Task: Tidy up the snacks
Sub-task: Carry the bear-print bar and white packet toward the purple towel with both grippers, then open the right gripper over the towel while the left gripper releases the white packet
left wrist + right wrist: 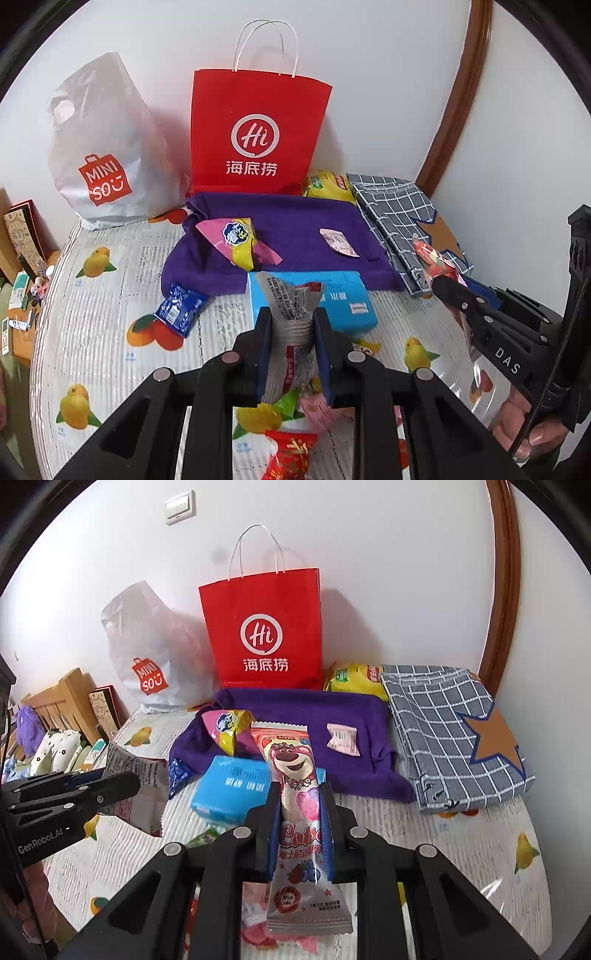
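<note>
Snacks lie scattered over a fruit-print tabletop (92,332), and two are lifted clear of it. A grey-and-red printed packet (293,317) is pinched upright by the left gripper (291,354), its jaws closed tight on the wrapper's middle. A pink bear-print snack bar (297,797) stands clamped in the right gripper (300,830), jaws shut on it the same way. Just beyond them rests a light-blue packet (325,302), beside a small dark-blue packet (179,308). Farther back, a purple towel (295,218) carries a pink-and-yellow snack bag (238,242) and a small pale-pink sachet (338,242), well apart. A checked cloth (450,734) lies to the right. A red paper bag (258,133) and a white plastic bag (99,147) stand against the wall, with a yellow packet (327,186) beside the red one.
</note>
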The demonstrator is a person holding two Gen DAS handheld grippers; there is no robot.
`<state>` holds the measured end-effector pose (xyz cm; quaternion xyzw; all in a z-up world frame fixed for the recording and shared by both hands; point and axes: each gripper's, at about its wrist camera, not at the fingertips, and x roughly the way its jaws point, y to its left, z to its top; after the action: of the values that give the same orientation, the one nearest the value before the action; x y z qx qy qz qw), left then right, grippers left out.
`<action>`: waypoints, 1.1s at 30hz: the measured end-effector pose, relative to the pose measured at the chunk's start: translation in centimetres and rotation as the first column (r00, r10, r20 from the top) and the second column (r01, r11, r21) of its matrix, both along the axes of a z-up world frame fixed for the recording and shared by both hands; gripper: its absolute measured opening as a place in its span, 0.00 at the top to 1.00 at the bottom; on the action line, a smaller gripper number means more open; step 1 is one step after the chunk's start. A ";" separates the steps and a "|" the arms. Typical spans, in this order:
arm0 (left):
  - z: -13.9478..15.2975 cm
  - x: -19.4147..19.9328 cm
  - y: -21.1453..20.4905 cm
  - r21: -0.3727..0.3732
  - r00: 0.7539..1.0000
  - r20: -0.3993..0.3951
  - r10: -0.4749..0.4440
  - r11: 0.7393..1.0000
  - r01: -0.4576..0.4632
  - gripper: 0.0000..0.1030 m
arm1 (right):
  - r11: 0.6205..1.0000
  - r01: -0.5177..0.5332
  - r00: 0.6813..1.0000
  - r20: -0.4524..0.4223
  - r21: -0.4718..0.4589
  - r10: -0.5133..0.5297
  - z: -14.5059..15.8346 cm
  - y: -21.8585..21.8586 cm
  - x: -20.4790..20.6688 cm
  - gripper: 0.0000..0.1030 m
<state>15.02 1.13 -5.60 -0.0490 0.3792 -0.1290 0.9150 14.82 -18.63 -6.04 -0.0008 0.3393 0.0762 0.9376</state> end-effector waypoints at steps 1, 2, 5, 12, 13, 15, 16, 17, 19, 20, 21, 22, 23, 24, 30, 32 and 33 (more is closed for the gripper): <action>0.0 0.3 0.1 -0.002 1.000 -0.001 0.003 1.000 -0.003 0.79 | 1.000 0.002 1.000 0.001 0.000 -0.002 0.0 -0.1 0.4 0.82; 0.0 0.8 0.2 -0.003 1.000 -0.001 0.008 1.000 -0.008 0.79 | 1.000 0.004 1.000 0.002 0.001 -0.004 0.0 -0.1 0.7 0.82; 0.2 2.1 0.5 -0.005 1.000 -0.004 0.018 1.000 -0.018 0.79 | 1.000 0.013 1.000 0.001 0.003 -0.013 0.0 -0.4 2.2 0.82; 0.4 5.1 0.6 -0.004 0.999 0.000 0.032 0.999 -0.032 0.79 | 0.999 0.033 0.999 0.007 0.009 -0.033 0.1 -1.3 5.3 0.82; 0.4 5.6 0.5 -0.007 0.999 -0.003 0.033 0.999 -0.033 0.79 | 0.999 0.035 0.999 0.007 0.009 -0.035 0.1 -1.4 5.9 0.82; 0.3 6.5 0.5 -0.014 0.999 -0.009 0.034 0.999 -0.034 0.79 | 0.999 0.037 0.999 0.007 0.007 -0.037 0.1 -1.6 6.8 0.82; 0.3 6.8 0.5 -0.017 0.999 -0.010 0.033 0.999 -0.033 0.79 | 0.999 0.040 0.999 0.008 0.005 -0.040 0.1 -1.7 7.3 0.82; 0.2 7.2 0.4 -0.017 0.999 -0.009 0.032 0.999 -0.032 0.79 | 0.999 0.042 0.999 0.007 0.004 -0.042 0.1 -1.8 7.8 0.82; 0.2 7.8 0.3 -0.010 1.000 -0.007 0.031 0.999 -0.031 0.79 | 0.999 0.042 0.999 0.007 0.007 -0.042 0.0 -1.9 8.5 0.82; 0.1 8.2 0.2 -0.009 0.999 -0.009 0.031 0.999 -0.031 0.79 | 0.999 0.041 0.999 0.005 0.007 -0.041 -0.1 -2.0 9.0 0.82; 0.0 8.6 0.2 -0.009 0.999 -0.011 0.030 0.999 -0.030 0.79 | 0.999 0.041 0.999 0.004 0.006 -0.041 -0.2 -2.0 9.3 0.82; -0.1 8.9 0.2 -0.009 0.999 -0.013 0.030 0.999 -0.030 0.79 | 0.999 0.040 0.999 0.004 0.004 -0.040 -0.3 -2.0 9.8 0.82; -0.3 9.4 0.3 -0.008 0.999 -0.016 0.033 0.999 -0.033 0.79 | 0.999 0.039 0.999 0.002 0.004 -0.039 -0.5 -2.0 10.3 0.82; -0.4 9.8 0.3 -0.008 0.999 -0.019 0.034 0.999 -0.034 0.79 | 0.999 0.038 0.999 -0.002 0.003 -0.038 -0.7 -2.0 10.7 0.82; -1.6 12.2 1.1 -0.010 0.998 -0.051 0.044 0.999 -0.044 0.79 | 1.000 0.025 0.999 -0.020 -0.002 -0.025 -1.9 -1.7 13.8 0.82; -2.0 12.8 1.4 -0.007 0.997 -0.060 0.047 0.999 -0.048 0.79 | 1.000 0.021 0.999 -0.025 -0.003 -0.021 -2.3 -1.6 15.0 0.82; -2.2 13.2 1.5 -0.004 0.997 -0.061 0.048 0.999 -0.049 0.79 | 1.000 0.020 0.999 -0.028 -0.004 -0.020 -2.5 -1.5 15.5 0.82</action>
<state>28.21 2.62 -7.77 -0.0648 0.4053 -0.1064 0.9056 30.29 -20.15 -8.54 0.0019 0.3525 0.0662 0.9335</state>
